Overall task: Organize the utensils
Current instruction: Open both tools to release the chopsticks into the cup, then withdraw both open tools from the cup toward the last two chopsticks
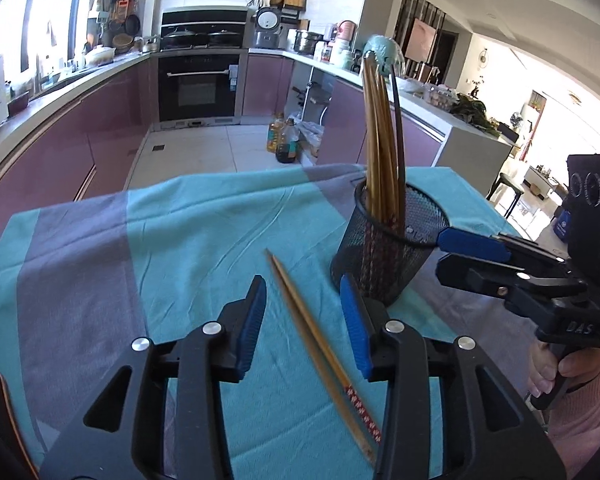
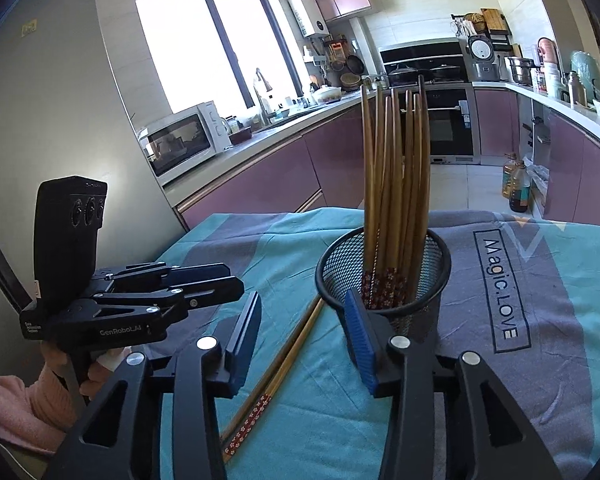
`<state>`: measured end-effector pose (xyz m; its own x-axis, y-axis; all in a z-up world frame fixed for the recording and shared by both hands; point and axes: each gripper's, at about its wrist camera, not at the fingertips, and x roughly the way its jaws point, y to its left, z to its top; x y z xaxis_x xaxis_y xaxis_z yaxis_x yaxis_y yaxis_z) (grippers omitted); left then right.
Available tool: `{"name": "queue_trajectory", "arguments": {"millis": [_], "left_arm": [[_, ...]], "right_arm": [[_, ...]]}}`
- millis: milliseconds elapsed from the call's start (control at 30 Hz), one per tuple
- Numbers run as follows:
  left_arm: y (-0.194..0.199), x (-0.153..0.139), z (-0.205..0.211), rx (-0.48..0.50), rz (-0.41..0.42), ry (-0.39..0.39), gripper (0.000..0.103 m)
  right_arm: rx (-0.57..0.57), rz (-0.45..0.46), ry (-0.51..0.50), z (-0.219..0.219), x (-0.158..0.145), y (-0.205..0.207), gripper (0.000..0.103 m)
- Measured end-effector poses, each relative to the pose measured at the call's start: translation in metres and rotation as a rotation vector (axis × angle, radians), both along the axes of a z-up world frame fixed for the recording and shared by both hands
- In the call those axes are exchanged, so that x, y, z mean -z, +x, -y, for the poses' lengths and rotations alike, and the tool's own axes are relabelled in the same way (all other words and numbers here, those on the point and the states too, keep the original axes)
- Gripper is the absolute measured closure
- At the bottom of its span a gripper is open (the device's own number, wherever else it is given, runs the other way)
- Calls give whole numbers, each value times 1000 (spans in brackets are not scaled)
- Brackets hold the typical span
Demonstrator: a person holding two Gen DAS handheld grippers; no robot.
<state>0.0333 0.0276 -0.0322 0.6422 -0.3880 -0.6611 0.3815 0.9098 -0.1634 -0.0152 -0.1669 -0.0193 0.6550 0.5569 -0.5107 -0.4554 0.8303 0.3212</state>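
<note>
Left jaws: spread wide on the left gripper (image 1: 304, 324), blue pads apart and gripping nothing, the loose chopsticks (image 1: 320, 350) lying on the cloth in the gap between them.
Right jaws: released too on the right gripper (image 2: 304, 342), nothing between the pads; its right pad sits against the near wall of the mesh cup (image 2: 384, 280).
Loose chopsticks: a wooden pair flat on the cloth, running from about 11 o'clock down to 5 o'clock in the left wrist view, red flower-patterned ends nearest the camera; tips point toward the cup's base.
Mesh cup: black wire holder at 1 o'clock from the left gripper, upright, with a bundle of stored chopsticks (image 2: 396, 168) standing inside, patterned ends down.
Right gripper seen from the left: coming in at 3 o'clock, one blue pad by the cup's rim, letters "DAS" readable on the body.
Left gripper seen from the right: at 9 o'clock, "GenRoboLAI" or close to it printed on the side; a smaller white label beside it is too small to read.
Tablecloth (image 2: 540, 360): teal and grey bands, boxed print "Magic.LOVE" at 3 o'clock of the cup.
Backdrop: microwave (image 2: 184, 142) at 10 o'clock on the counter, oven (image 1: 198, 88) at 12 o'clock, oil bottles (image 1: 284, 140) on the floor.
</note>
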Motion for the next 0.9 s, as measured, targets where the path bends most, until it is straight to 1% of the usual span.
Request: {"name": "queue_trajectory", "arguments": {"millis": [167,267,567,900], "left_arm": [[-10,17,0,-23,-10,9,60],[-20,27,-2,-45,-12,30,60],[-27,53,-16,-79,-75,35,60],[-29,65,-17,-79,-104,37,60]], "right_arm": [[-9,-24,-28,-11,10,-6,55],[-17,-55,-33,-16,20,-7,55],[-50,-153,-92,-47,49,-6,55],[-46,-209,-139,-64,61,-2,62]]}}
